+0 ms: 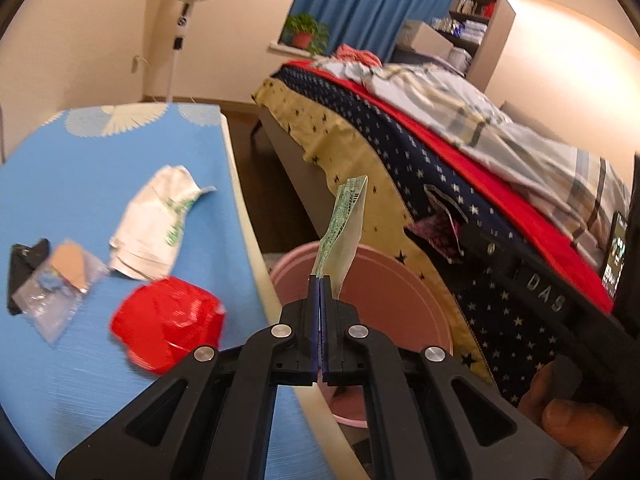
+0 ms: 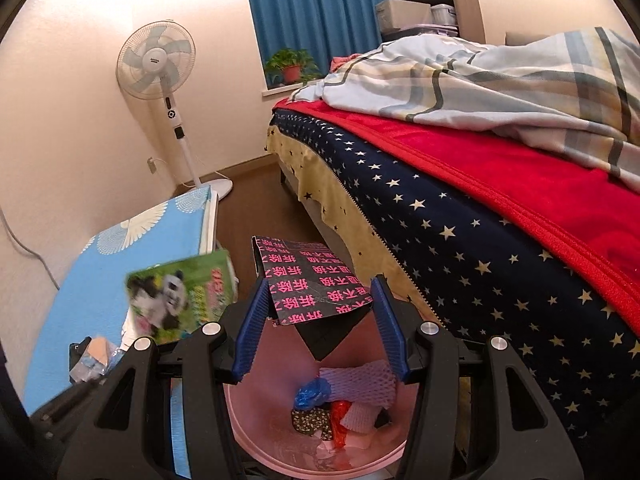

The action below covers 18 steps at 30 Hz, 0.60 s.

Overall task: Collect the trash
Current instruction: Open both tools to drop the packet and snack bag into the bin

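My left gripper (image 1: 320,280) is shut on a green panda snack wrapper (image 1: 343,224), held at the table edge by the pink trash bin (image 1: 384,292). The wrapper also shows in the right wrist view (image 2: 180,292). My right gripper (image 2: 320,320) is open above the bin (image 2: 260,432). A black bag with pink characters (image 2: 312,280) sits between its fingers, loose and tilted over the bin. On the blue table (image 1: 60,184) lie a red crumpled wrapper (image 1: 168,320), a white crumpled bag (image 1: 152,228) and a clear packet (image 1: 56,288).
The bin holds foam netting (image 2: 360,384), a blue scrap (image 2: 312,392) and other trash. The bed (image 2: 480,220) with a star sheet stands right of the bin. A standing fan (image 2: 156,60) is by the far wall. A black object (image 1: 24,264) lies at the table's left.
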Tool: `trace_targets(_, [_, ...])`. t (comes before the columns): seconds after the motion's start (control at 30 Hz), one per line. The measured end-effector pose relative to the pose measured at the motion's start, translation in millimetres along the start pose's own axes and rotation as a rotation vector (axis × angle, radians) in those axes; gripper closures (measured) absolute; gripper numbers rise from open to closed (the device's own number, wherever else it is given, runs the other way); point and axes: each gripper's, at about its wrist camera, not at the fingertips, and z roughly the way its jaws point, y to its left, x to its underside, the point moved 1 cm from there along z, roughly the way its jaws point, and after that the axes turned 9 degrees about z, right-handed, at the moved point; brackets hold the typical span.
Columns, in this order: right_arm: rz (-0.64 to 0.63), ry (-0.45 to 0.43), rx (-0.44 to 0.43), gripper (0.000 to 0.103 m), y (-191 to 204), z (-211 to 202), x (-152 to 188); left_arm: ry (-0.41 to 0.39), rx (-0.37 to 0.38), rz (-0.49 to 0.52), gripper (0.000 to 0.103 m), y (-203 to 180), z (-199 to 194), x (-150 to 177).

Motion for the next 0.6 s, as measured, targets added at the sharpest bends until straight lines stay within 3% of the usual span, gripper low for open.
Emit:
trace_targets(0.4, [0.027, 0.012, 0.027, 0.049, -7, 8, 0, 0.108, 0.061, -0.023, 0.102, -9, 33, 17])
trace_targets(0.5, [0.029, 0.020, 0.036, 0.043, -7, 10, 0, 0.125, 0.056, -0.040, 0.095, -6, 37, 20])
trace_targets(0.6, [0.027, 0.015, 0.043, 0.043, -7, 11, 0, 0.121, 0.050, -0.051, 0.095, -2, 35, 21])
